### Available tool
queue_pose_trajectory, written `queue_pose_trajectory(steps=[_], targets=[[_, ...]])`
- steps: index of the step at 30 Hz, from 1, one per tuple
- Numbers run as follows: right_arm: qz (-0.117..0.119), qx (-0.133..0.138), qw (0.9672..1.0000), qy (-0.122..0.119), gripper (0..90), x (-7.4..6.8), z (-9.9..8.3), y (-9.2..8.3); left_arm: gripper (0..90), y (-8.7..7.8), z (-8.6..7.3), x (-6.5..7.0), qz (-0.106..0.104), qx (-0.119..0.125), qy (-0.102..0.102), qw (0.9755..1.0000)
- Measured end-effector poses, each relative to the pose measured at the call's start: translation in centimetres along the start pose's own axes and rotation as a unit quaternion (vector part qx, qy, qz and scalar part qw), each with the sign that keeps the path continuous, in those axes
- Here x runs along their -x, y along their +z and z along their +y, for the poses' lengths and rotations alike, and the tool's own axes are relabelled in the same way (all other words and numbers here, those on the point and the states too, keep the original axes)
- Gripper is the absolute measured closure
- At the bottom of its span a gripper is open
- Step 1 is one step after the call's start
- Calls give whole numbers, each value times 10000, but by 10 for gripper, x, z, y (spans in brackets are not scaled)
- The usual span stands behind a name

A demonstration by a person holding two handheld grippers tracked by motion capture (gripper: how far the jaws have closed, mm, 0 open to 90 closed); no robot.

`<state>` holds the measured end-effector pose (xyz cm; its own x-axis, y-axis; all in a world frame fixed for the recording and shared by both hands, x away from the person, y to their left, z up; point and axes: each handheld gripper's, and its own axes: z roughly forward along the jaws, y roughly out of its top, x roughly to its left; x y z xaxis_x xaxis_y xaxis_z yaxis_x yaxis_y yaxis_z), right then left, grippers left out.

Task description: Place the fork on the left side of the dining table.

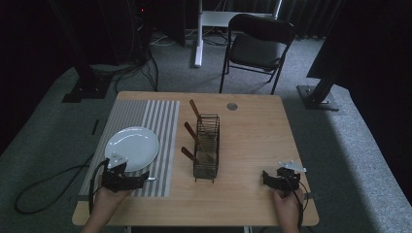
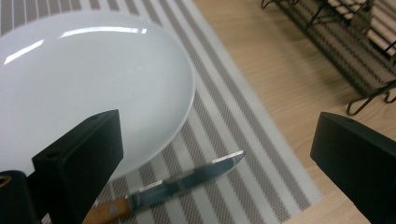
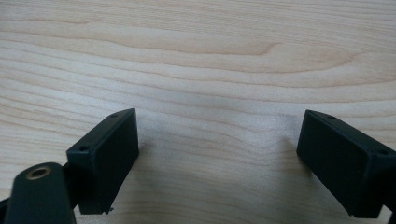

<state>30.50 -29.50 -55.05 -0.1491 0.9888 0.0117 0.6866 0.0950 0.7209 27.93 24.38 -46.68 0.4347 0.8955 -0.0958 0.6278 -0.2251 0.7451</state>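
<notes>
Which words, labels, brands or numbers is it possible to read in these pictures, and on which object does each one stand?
There are none.
The white plate, the knife, the striped mat, the wire rack and the wooden table bear no readable print.
The round disc at the table's far edge is too small to tell.

No readable text, labels, brands, nos. or signs anywhere. Plate [image 2: 88, 79]: plain white, no mark. Knife [image 2: 180, 184]: blade bare, no stamp legible. Striped placemat [image 2: 243, 140]: pattern only, no lettering. Wire rack [image 1: 206, 145]: no tag. Worktop [image 3: 201, 56]: bare wood grain. Black fingers [image 3: 105, 154] of right gripper: screw holes only, no markings.
</notes>
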Motion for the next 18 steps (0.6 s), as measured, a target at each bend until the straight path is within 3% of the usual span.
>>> queue_pose_trajectory(steps=[6,18], targets=[[0,1,10000,-5,124,0,0,0,25,4,20,5,-175,59,101,9998],[-1,1,10000,-6,124,0,0,0,25,11,50,10,-263,145,204,9993]])
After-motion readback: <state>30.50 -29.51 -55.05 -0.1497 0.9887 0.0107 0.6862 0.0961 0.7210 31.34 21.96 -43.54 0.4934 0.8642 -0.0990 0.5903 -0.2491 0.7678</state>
